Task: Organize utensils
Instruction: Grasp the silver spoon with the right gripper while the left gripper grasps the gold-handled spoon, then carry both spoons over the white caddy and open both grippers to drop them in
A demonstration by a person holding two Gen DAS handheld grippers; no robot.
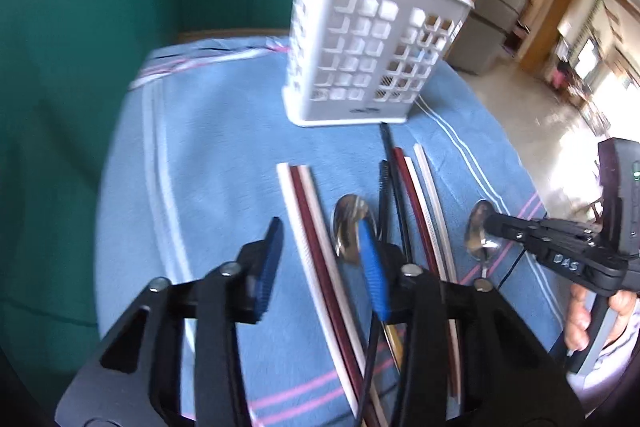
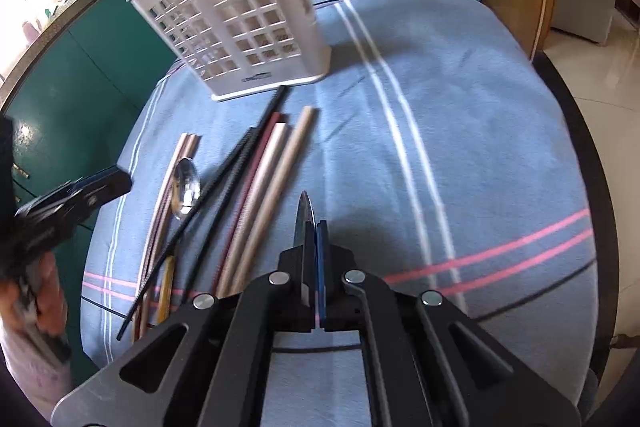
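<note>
Left wrist view: white plastic utensil basket with square-grid walls upright on blue striped cloth; before it, slim white and maroon chopsticks and a shiny metal spoon lying flat between the part-open blue-ribbed fingers of the left gripper, nothing visibly clamped. Right wrist view: right gripper shut tight on a second steel spoon, bowl edge-on, above the cloth, basket well beyond.
</note>
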